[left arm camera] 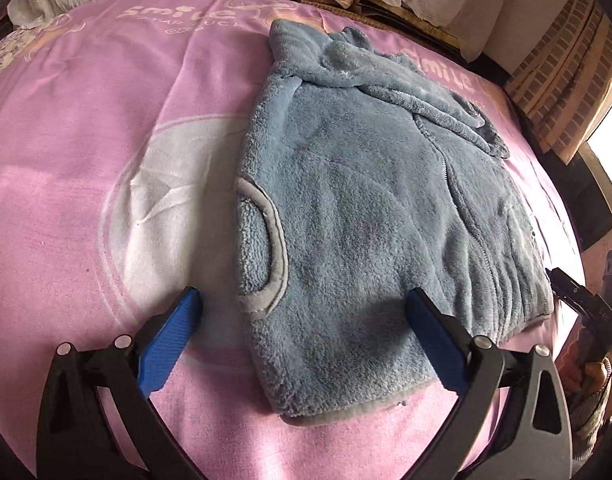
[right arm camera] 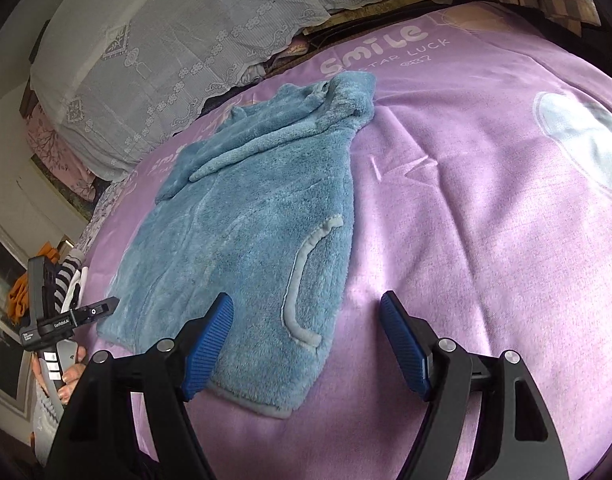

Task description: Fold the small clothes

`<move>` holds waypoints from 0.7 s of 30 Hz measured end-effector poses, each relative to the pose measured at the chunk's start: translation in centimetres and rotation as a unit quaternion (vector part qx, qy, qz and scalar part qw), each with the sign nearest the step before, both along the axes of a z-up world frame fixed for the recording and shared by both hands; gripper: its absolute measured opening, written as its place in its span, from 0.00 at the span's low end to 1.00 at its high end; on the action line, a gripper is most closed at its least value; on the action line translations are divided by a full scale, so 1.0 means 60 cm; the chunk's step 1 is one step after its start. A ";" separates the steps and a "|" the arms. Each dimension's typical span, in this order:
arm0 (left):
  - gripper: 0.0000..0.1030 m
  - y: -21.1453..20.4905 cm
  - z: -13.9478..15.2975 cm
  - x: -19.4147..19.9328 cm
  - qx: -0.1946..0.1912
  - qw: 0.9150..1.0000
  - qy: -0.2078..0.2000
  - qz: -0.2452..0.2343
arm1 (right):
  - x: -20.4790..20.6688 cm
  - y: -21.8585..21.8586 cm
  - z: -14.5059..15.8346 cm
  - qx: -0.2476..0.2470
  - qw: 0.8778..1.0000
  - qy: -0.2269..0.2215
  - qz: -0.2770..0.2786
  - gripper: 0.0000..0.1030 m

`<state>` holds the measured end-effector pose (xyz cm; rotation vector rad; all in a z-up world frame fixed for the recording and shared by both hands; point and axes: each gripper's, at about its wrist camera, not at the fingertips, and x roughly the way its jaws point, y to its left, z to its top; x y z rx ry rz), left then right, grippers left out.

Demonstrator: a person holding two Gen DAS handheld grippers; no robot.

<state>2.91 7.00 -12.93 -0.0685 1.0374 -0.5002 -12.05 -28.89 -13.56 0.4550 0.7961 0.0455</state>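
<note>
Both claws hang released above the bed: the left claw (left arm camera: 304, 300) straddles the near pocket edge of the blue fleece jacket (left arm camera: 357, 216), the right claw (right arm camera: 306, 308) its other corner. The jacket lies flat on the pink bedsheet (left arm camera: 86, 184), its hood toward the lace-covered pillows (right arm camera: 166, 60).

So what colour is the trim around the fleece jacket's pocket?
Light grey trim on the blue fleece jacket, clearest in the left wrist view.

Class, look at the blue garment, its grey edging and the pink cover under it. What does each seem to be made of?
Blue garment: probably plush fleece; matte, fuzzy pile.
Grey edging: looks like a smoother fabric binding, flat and narrow around the pocket opening.
Pink cover: likely thin woven or knit cloth; matte, creased, printed with white lettering.
</note>
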 end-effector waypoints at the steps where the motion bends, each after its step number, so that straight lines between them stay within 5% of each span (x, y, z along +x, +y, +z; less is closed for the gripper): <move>1: 0.96 -0.001 0.000 -0.004 -0.002 1.000 -0.002 -0.006 | -0.004 0.007 -0.001 -0.005 1.000 0.001 0.007 0.75; 10: 0.95 -0.027 -0.002 0.012 -0.016 0.999 -0.005 -0.043 | 0.024 0.019 -0.011 0.017 0.999 -0.011 0.031 0.69; 12: 0.90 -0.026 0.002 0.006 -0.011 0.999 -0.007 -0.047 | 0.022 0.023 -0.010 0.013 0.999 -0.008 0.035 0.62; 14: 0.72 -0.019 0.006 -0.011 -0.006 0.998 -0.017 -0.056 | 0.009 0.024 -0.010 0.015 0.999 -0.006 0.047 0.57; 21: 0.61 -0.009 0.005 -0.001 -0.032 0.998 -0.014 -0.045 | 0.020 0.025 -0.017 0.039 0.998 -0.014 0.046 0.46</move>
